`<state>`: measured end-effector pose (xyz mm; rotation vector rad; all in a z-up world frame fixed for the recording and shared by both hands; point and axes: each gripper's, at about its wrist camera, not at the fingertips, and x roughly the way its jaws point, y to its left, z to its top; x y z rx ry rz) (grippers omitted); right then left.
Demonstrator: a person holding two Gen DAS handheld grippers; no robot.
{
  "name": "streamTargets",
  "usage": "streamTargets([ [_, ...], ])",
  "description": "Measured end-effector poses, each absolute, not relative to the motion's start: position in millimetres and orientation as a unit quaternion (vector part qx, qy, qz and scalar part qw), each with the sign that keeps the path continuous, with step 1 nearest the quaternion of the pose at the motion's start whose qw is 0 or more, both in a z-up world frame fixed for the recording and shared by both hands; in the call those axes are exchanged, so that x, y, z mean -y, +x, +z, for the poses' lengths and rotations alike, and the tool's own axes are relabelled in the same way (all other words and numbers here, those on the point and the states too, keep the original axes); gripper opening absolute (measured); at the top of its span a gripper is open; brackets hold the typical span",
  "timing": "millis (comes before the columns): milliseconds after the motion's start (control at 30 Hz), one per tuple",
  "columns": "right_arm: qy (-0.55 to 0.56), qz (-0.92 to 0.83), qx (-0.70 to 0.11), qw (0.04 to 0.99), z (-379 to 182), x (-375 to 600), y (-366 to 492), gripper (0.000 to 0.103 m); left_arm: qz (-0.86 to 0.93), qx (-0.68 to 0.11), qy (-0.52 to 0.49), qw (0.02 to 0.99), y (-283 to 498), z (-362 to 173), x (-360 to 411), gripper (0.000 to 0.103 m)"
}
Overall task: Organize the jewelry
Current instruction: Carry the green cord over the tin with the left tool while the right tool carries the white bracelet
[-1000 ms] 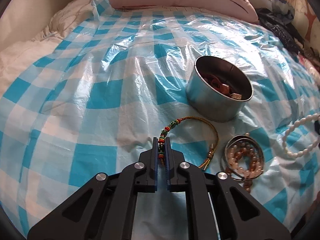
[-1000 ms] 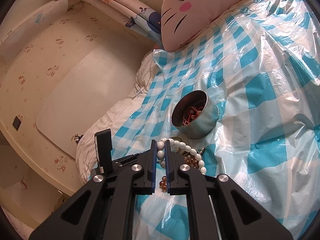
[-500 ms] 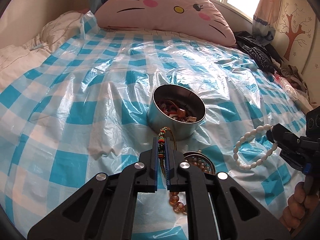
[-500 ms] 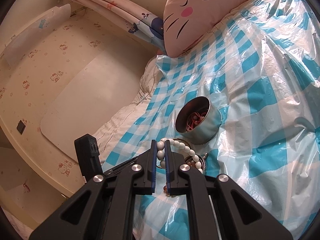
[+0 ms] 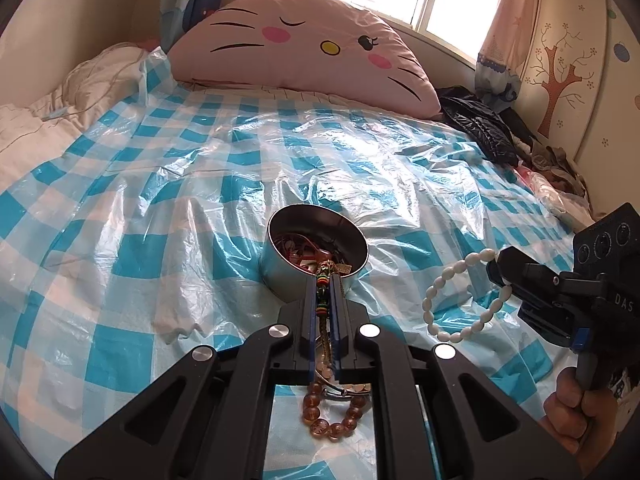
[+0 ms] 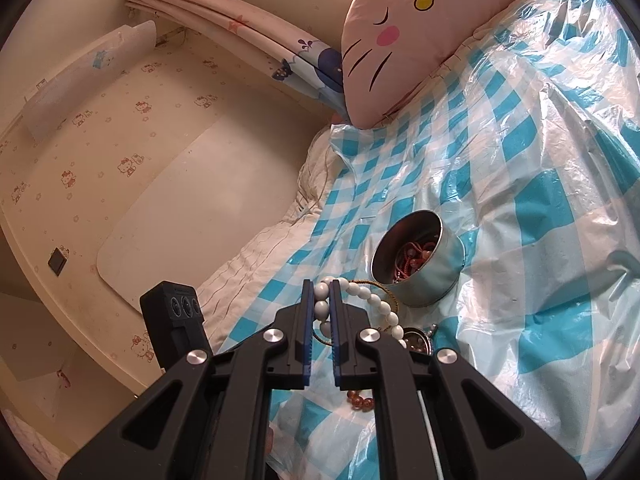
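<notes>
My left gripper is shut on a gold cord necklace with green and red beads and holds it in the air just in front of the round metal tin, which holds red jewelry. My right gripper is shut on a white bead bracelet and is lifted above the bed; the bracelet hangs as a loop at the right of the left wrist view. The tin lies ahead of the right gripper. An amber bead bracelet lies on the sheet under the left gripper.
The bed is covered with a blue and white checked plastic sheet. A pink cat-face pillow lies at the head. Dark clothes are piled at the far right. A round metal lid with beads lies beside the tin.
Both grippers have risen from the sheet with their jewelry. The left gripper has moved with the cord necklace towards the tin, now just behind its tips. The right gripper holds the white bracelet higher.
</notes>
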<state>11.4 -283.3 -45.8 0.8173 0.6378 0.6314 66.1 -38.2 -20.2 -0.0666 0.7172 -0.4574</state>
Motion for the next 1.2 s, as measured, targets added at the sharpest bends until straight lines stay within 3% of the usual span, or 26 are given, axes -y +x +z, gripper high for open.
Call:
streamTargets([
  [567, 0.439, 0.328, -0.262, 0.794, -46.6, 287.0, 21.8, 0.01, -0.21, -0.328, -0.002, 0.921, 64.2, -15.2, 43.0, 0.006],
  [700, 0.387, 0.277, -0.3, 0.827, -44.1, 284.5, 22.3, 0.011, -0.202, -0.331, -0.008, 0.922, 67.4, -15.7, 38.2, 0.006],
  [767, 0.332, 0.229, -0.347, 0.847, -48.9, 276.3, 26.4, 0.028, -0.199, -0.334, -0.011, 0.921, 69.0, -16.3, 35.6, 0.006],
  [900, 0.257, 0.175, -0.44, 0.842, -76.8, 253.4, 39.2, 0.028, -0.198, -0.334, -0.014, 0.921, 69.7, -16.3, 33.6, 0.006],
  [1100, 0.171, 0.145, -0.509, 0.831, -103.6, 228.5, 46.6, 0.028, -0.199, -0.335, -0.015, 0.921, 70.0, -16.4, 33.3, 0.006],
  [1200, 0.164, 0.149, -0.501, 0.837, -100.7, 227.0, 43.1, 0.028, -0.199, -0.335, -0.018, 0.921, 70.0, -16.6, 33.0, 0.006],
])
